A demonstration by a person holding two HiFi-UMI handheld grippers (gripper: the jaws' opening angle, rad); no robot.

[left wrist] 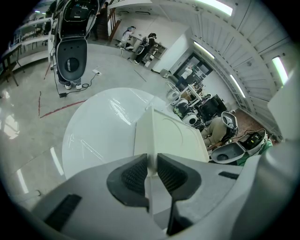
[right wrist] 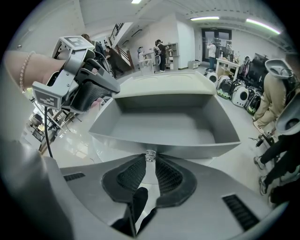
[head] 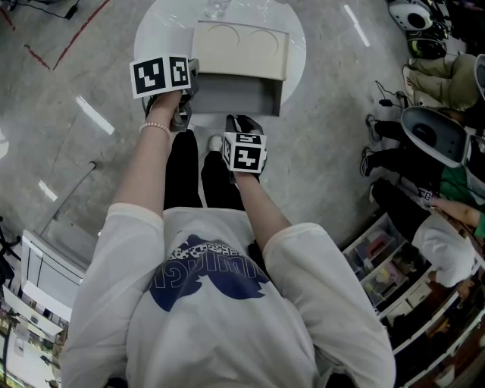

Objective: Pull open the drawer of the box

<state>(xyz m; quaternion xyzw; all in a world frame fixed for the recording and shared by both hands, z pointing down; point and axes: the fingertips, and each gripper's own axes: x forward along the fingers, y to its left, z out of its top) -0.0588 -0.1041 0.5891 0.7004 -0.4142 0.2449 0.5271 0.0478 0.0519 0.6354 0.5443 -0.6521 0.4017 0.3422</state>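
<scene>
A cream box [head: 242, 49] stands on a round white table [head: 151, 38]. Its grey drawer [head: 239, 95] is pulled out toward me and looks empty inside [right wrist: 164, 124]. My left gripper [head: 189, 79] is at the box's near left corner, and in the left gripper view its jaws [left wrist: 151, 171] are shut on the cream corner edge [left wrist: 150, 140]. My right gripper [head: 244, 120] sits at the middle of the drawer's front. There its jaws [right wrist: 150, 161] are shut on a small clear knob [right wrist: 150, 154]. The left gripper [right wrist: 89, 91] also shows in the right gripper view, at the box's side.
A clear glass object [head: 216, 7] stands at the table's far edge behind the box. Seated people and round grey-white devices [head: 432, 132] fill the right side. Storage bins [head: 379, 265] lie at lower right and a white cabinet [head: 42, 273] at lower left.
</scene>
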